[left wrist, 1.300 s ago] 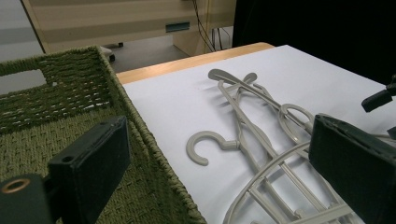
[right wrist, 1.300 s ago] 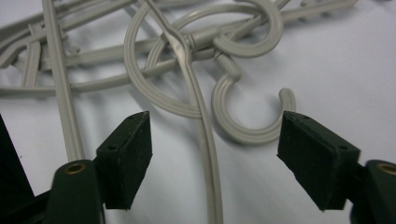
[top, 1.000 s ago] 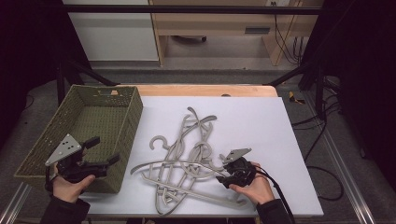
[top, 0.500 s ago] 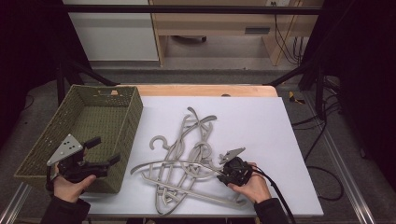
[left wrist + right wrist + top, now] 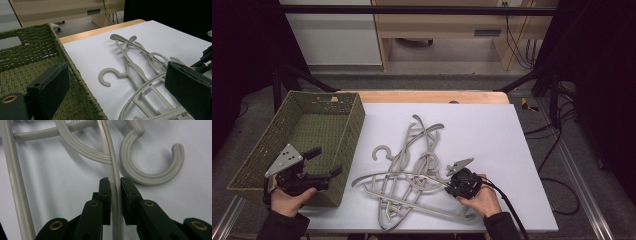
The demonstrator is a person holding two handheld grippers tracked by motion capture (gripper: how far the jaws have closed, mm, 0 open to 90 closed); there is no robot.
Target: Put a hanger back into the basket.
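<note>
A: Where were the hangers (image 5: pixel 412 170) lying?

B: Heaped on the white sheet (image 5: pixel 492 135) in mid-table, just right of the green wicker basket (image 5: pixel 343 131). The right gripper (image 5: pixel 447 181) sat at the near right of the heap, its jaws clamped on one thin hanger arm (image 5: pixel 113 173), beside a hook (image 5: pixel 150 162)

A: And the other tongs?

B: The left gripper (image 5: pixel 323 161) hung over the basket's near corner, jaws wide, nothing between them

A: How should the lift have gone?

B: My guess: raise slowly, since the hangers interlocked and a neighbour could come along; a small shake would free it. The left gripper could pin the rest down

A: Any change from a second before?

B: The right jaws had just been closing, with that arm between them. The left hand looked unmoved, the heap too
</note>
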